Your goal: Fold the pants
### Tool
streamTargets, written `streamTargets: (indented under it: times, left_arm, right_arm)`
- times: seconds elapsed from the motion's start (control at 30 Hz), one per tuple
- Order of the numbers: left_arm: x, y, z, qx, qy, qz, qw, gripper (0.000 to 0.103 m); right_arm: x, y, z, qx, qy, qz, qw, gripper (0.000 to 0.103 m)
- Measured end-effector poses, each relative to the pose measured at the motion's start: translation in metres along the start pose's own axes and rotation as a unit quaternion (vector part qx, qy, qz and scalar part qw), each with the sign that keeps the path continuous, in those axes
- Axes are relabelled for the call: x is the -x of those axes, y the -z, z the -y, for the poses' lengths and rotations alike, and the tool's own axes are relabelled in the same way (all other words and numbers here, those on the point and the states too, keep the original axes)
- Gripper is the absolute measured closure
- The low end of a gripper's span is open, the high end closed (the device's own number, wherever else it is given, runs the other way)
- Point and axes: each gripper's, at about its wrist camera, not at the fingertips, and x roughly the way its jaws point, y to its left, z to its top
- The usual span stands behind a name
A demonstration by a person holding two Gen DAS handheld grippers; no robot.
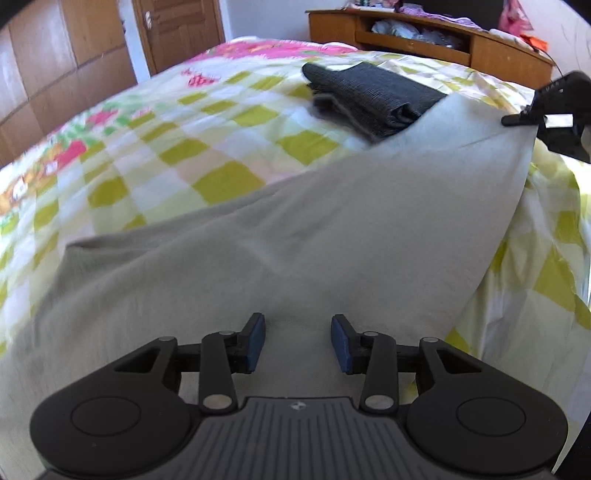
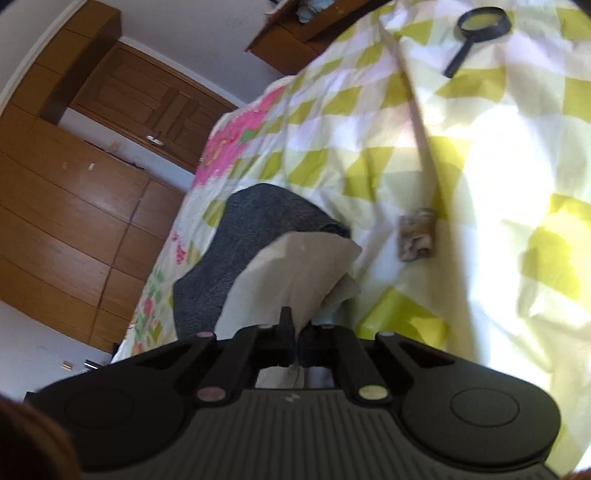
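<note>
Beige pants (image 1: 295, 221) lie spread on the checked bedspread (image 1: 166, 147). My left gripper (image 1: 298, 341) hovers low over their near part, its blue pads apart, pressing on nothing. Seen from the left wrist, the pants' far corner is lifted at the upper right by my right gripper (image 1: 515, 120). In the right wrist view, my right gripper (image 2: 295, 332) is shut on that beige cloth (image 2: 295, 266), which drapes forward from the jaws. A folded dark grey garment (image 1: 373, 98) rests on the bed just past the pants and shows again as a dark grey fold (image 2: 229, 251) behind the held cloth.
A black magnifying glass (image 2: 476, 29) and a small crumpled rag (image 2: 417, 234) lie on the bedspread to the right. A wooden headboard shelf (image 1: 424, 40) holding clutter stands at the bed's far end. Wooden wardrobe panels (image 1: 55, 66) and a door (image 1: 177, 29) line the left wall.
</note>
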Motion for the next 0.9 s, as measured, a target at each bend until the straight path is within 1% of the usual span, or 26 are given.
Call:
streamTargets:
  times: [0.07,0.13,0.2,0.27,0.3,0.37,0.4,0.43,0.47,0.5,0.53,0.57,0.6,0.63,0.67,0.7,0.77,0.8,0.83,0.87,0.9]
  left_arm:
    - [0.010,-0.004,0.000,0.006,0.009,0.025,0.9996,0.049]
    - [0.009,-0.005,-0.005,0.003,-0.012,0.027,0.9996,0.048]
    - [0.002,-0.001,-0.014,0.001,-0.032,0.013,0.9994,0.048]
    - [0.004,0.006,-0.026,0.019,-0.045,0.006,0.9988,0.048]
    - [0.009,0.009,-0.030,0.028,-0.042,0.011,0.9986,0.048]
    - [0.023,0.018,-0.036,0.036,-0.044,0.026,0.9980,0.048]
    - [0.028,0.023,-0.038,0.036,-0.047,0.033,0.9977,0.048]
    - [0.033,0.027,-0.040,0.038,-0.049,0.038,0.9974,0.048]
    - [0.037,0.031,-0.043,0.042,-0.050,0.042,0.9970,0.048]
    - [0.040,0.035,-0.047,0.048,-0.049,0.048,0.9965,0.048]
    - [0.043,0.038,-0.051,0.054,-0.048,0.054,0.9959,0.048]
    - [0.044,0.041,-0.054,0.058,-0.049,0.060,0.9953,0.048]
    - [0.044,0.043,-0.057,0.060,-0.053,0.065,0.9947,0.048]
    - [0.043,0.045,-0.059,0.061,-0.059,0.069,0.9940,0.048]
    - [0.042,0.048,-0.062,0.065,-0.063,0.072,0.9933,0.048]
    - [0.041,0.051,-0.065,0.072,-0.066,0.075,0.9924,0.048]
    - [0.039,0.056,-0.071,0.090,-0.068,0.078,0.9905,0.048]
    - [0.039,0.058,-0.075,0.096,-0.067,0.081,0.9898,0.048]
    - [0.040,0.060,-0.077,0.100,-0.065,0.084,0.9893,0.048]
    - [0.041,0.061,-0.081,0.103,-0.061,0.087,0.9890,0.048]
    - [0.041,0.063,-0.084,0.104,-0.058,0.090,0.9888,0.047]
  right_arm:
    - [0.013,0.001,-0.008,0.028,-0.005,0.018,0.999,0.099]
    - [0.019,-0.001,-0.010,0.035,0.004,0.026,0.999,0.099]
    - [0.013,-0.005,-0.005,0.029,0.033,0.010,0.999,0.099]
    - [0.005,-0.002,-0.007,0.068,0.061,-0.031,0.995,0.099]
    - [0.006,0.002,-0.010,0.081,0.091,-0.033,0.992,0.093]
    - [0.018,0.009,-0.019,0.132,0.134,-0.016,0.982,0.091]
    - [0.029,0.012,-0.027,0.152,0.156,0.007,0.976,0.090]
    - [0.041,0.017,-0.042,0.184,0.161,0.029,0.969,0.090]
    - [0.052,0.024,-0.059,0.221,0.150,0.043,0.963,0.090]
    - [0.059,0.033,-0.082,0.265,0.124,0.046,0.955,0.090]
    - [0.062,0.045,-0.103,0.304,0.086,0.032,0.948,0.090]
    - [0.054,0.056,-0.126,0.334,0.040,0.000,0.942,0.090]
    - [0.037,0.069,-0.150,0.357,-0.006,-0.046,0.933,0.090]
    - [0.011,0.089,-0.175,0.375,-0.051,-0.104,0.920,0.090]
    - [-0.012,0.108,-0.194,0.390,-0.082,-0.141,0.906,0.090]
    - [-0.038,0.130,-0.213,0.412,-0.104,-0.172,0.889,0.090]
    - [-0.093,0.179,-0.250,0.470,-0.135,-0.231,0.841,0.090]
    - [-0.114,0.198,-0.263,0.487,-0.142,-0.252,0.824,0.090]
    - [-0.135,0.219,-0.273,0.502,-0.154,-0.279,0.804,0.090]
    - [-0.150,0.235,-0.279,0.513,-0.160,-0.295,0.790,0.090]
    - [-0.163,0.248,-0.282,0.521,-0.164,-0.307,0.779,0.086]
